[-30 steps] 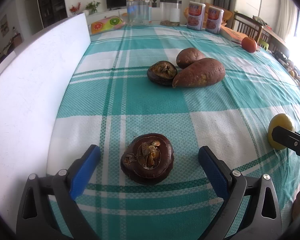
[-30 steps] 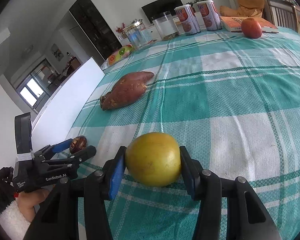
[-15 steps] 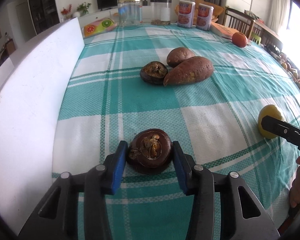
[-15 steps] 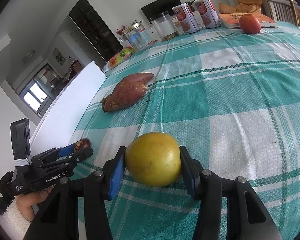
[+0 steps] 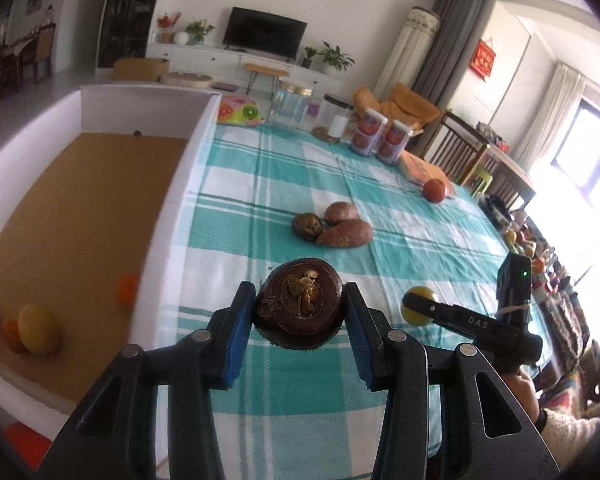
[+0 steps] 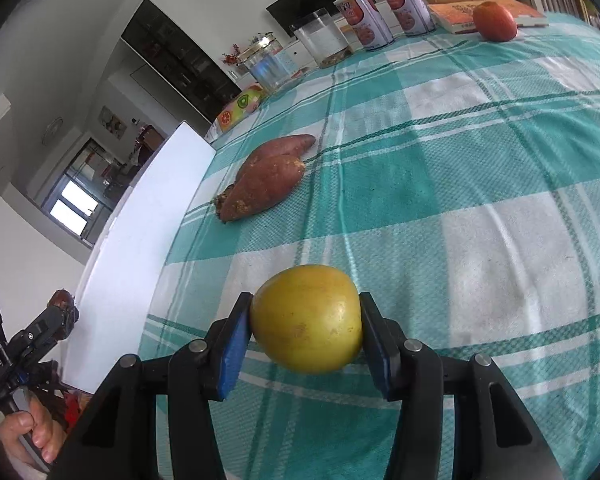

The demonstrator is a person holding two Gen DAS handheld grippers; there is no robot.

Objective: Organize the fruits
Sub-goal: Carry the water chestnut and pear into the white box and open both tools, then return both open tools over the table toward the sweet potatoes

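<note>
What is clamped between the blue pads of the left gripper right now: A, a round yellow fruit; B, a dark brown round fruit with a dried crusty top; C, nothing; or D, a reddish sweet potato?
B: the left gripper has its blue pads pressed on both sides of the dark brown round fruit, while the round yellow fruit sits in the right gripper.

Window glare, perhaps slight motion blur
</note>
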